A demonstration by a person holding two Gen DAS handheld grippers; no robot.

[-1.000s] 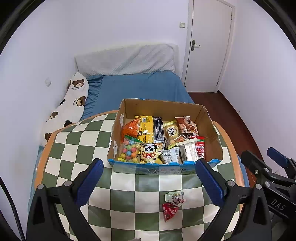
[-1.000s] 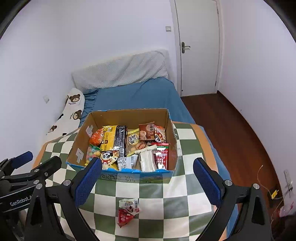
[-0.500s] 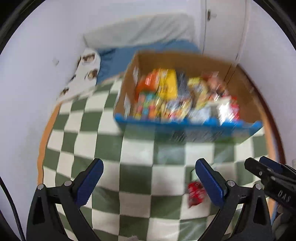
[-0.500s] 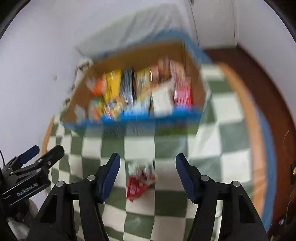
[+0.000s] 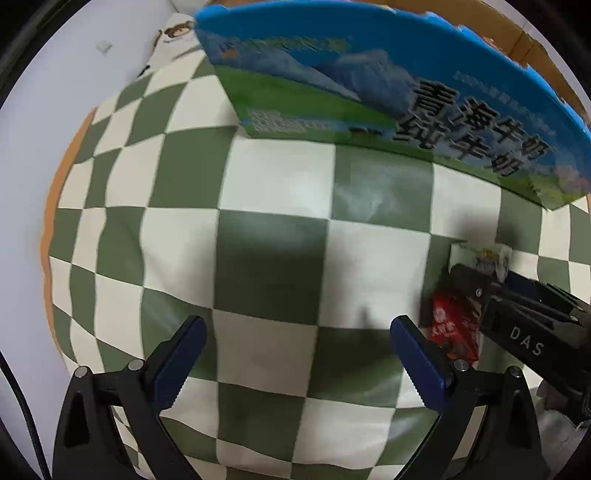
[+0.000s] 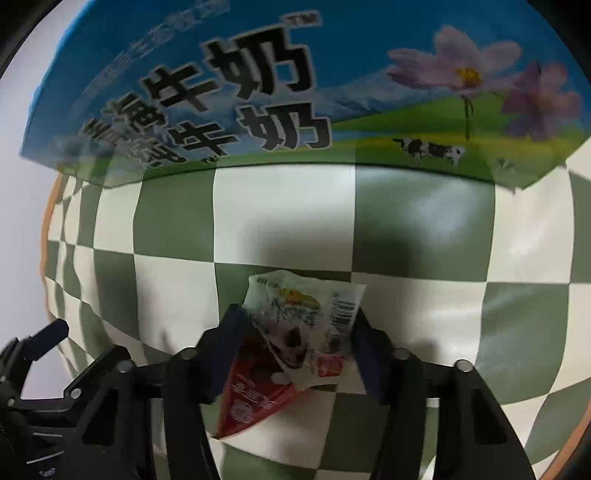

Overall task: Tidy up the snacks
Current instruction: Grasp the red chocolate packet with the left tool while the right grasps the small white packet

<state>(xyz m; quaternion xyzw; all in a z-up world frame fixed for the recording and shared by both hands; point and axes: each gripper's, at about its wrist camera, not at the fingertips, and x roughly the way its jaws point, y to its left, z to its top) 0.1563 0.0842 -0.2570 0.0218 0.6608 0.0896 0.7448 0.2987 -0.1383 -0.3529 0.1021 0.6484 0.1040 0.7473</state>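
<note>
Two small snack packets lie on the green-and-white checked tablecloth [image 6: 280, 221] in front of the milk carton box [image 6: 295, 92]: a white packet [image 6: 306, 321] lying over a red packet [image 6: 251, 398]. My right gripper [image 6: 295, 336] is low over them, its blue-padded fingers [image 6: 229, 339] on either side of the white packet, closing but with a gap still showing. In the left wrist view the red packet [image 5: 454, 336] and white packet [image 5: 484, 258] lie at the right under the right gripper [image 5: 491, 295]. My left gripper [image 5: 295, 354] is open and empty above the cloth.
The box [image 5: 369, 92] with its blue and green printed side stands just behind the packets and fills the top of both views; its contents are hidden. The table's orange edge [image 5: 55, 184] and a bear-print pillow [image 5: 173, 33] lie to the left.
Both grippers have dropped low and forward toward the table. The right gripper has narrowed and come down around the white packet. The box now looms close above.
</note>
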